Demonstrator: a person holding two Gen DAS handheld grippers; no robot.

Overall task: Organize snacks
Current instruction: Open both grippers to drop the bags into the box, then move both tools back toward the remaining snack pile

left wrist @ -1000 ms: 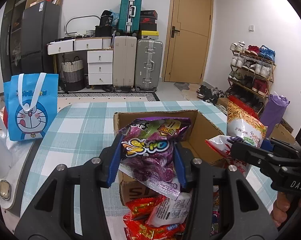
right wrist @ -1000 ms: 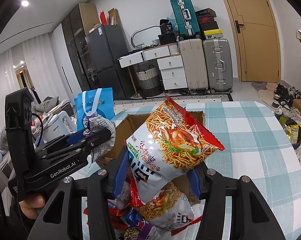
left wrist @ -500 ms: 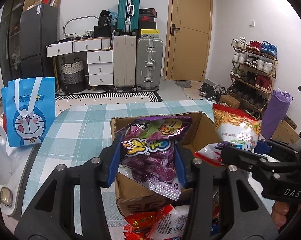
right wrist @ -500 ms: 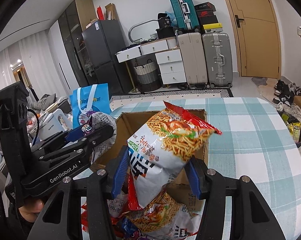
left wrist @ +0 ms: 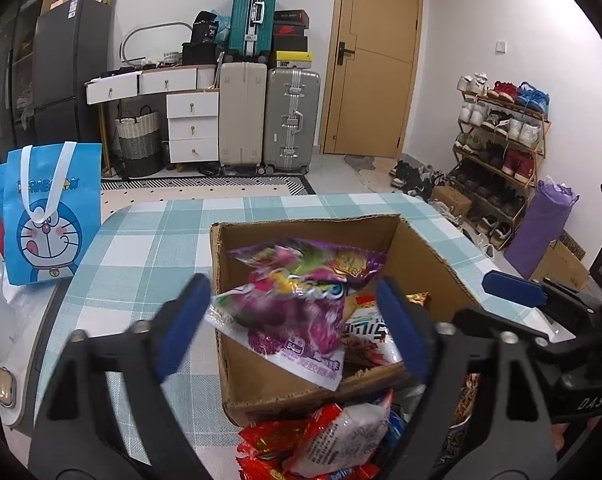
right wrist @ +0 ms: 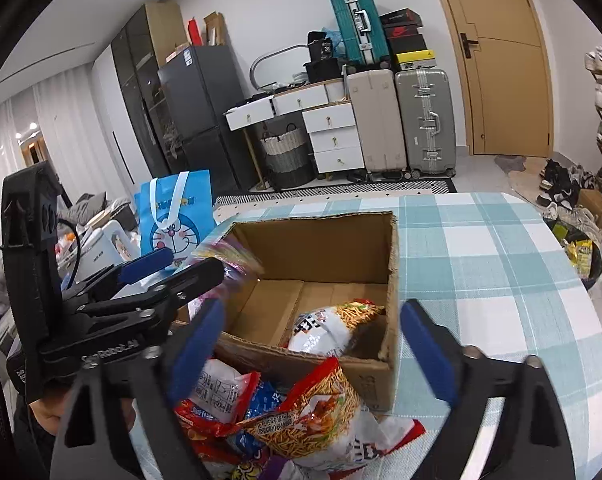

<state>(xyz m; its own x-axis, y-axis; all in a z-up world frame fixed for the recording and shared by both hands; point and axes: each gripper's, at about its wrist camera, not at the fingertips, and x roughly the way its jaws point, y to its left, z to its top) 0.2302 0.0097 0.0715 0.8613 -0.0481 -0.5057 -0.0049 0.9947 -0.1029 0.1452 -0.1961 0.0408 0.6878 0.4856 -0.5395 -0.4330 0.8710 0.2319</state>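
Observation:
An open cardboard box (left wrist: pixel 429 256) (right wrist: pixel 393 264) stands on the checked table. My left gripper (left wrist: pixel 297 320) is open just above the box's near edge; a blurred purple snack bag (left wrist: pixel 297 304) hangs between its jaws over the box, free of the pads. My right gripper (right wrist: pixel 313 344) is open over the box's near wall. An orange-and-white noodle snack bag (right wrist: pixel 333 324) lies inside the box. A pile of snack bags (right wrist: pixel 301 416) (left wrist: pixel 333 440) lies on the table in front of the box.
A blue Doraemon bag (left wrist: pixel 49 216) (right wrist: pixel 177 216) stands at the table's left edge. The table (right wrist: pixel 501 280) stretches right of the box. Suitcases, drawers, a fridge and a shoe rack (left wrist: pixel 501 140) stand beyond it.
Both grippers have opened. The purple bag has left the left jaws and is dropping into the box. The noodle bag has fallen from the right gripper into the box.

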